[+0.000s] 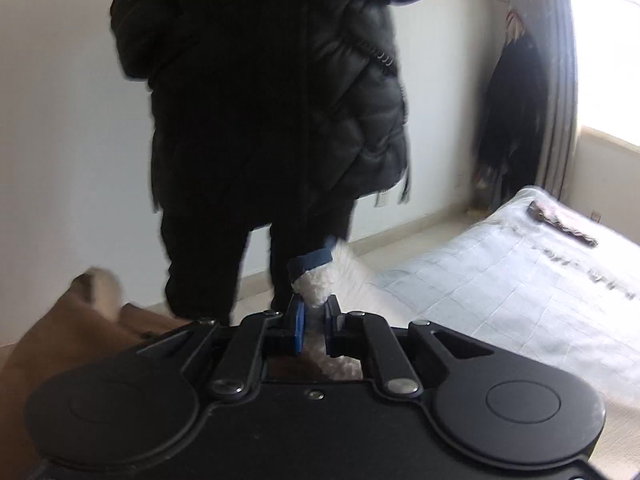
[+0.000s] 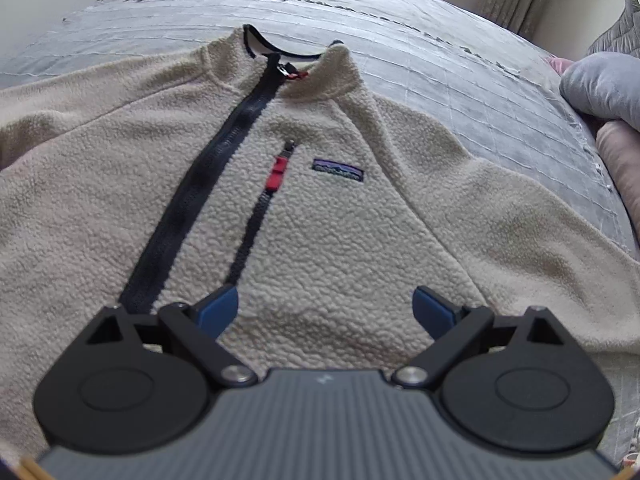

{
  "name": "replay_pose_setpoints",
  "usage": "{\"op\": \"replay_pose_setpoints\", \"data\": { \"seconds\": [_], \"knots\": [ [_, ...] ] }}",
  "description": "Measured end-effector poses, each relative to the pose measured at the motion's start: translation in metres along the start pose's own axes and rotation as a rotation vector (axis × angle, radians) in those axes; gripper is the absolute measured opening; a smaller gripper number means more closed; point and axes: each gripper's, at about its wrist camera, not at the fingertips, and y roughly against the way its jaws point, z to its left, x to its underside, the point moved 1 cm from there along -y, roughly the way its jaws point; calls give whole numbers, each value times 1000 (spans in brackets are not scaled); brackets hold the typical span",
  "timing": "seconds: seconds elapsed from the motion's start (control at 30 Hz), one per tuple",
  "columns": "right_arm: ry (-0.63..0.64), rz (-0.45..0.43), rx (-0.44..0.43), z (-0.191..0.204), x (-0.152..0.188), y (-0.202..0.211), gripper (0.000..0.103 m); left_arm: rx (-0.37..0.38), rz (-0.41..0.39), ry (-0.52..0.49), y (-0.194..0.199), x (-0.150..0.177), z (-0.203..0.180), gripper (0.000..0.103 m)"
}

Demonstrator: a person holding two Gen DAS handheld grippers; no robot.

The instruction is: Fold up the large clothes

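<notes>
A cream fleece jacket [image 2: 340, 232] with a dark front zipper [image 2: 200, 188], a red-tabbed chest pocket zipper and a small logo patch lies front up on the grey bed [image 2: 460, 72], collar far from me. My right gripper [image 2: 324, 304] is open, its blue pads [image 2: 218, 308] just above the jacket's lower front. In the left wrist view my left gripper [image 1: 314, 316] is shut on a fleece cuff with blue trim [image 1: 316, 280], held up off the bed.
A person in a black puffer jacket [image 1: 272, 100] stands close in front of the left gripper by a white wall. The bed [image 1: 520, 280] lies right of them. Grey and pink pillows [image 2: 604, 88] sit at the bed's right edge. A curtain [image 1: 556, 80] hangs by the window.
</notes>
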Motion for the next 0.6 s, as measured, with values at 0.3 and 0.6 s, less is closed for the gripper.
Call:
{"op": "replay_pose_setpoints", "data": {
  "seconds": [0.3, 0.6],
  "knots": [
    [40, -83, -245, 101, -57, -8, 94, 101, 63, 122, -27, 23, 23, 10],
    [-9, -50, -581, 218, -113, -62, 36, 316, -150, 186, 31, -42, -9, 10]
  ]
}}
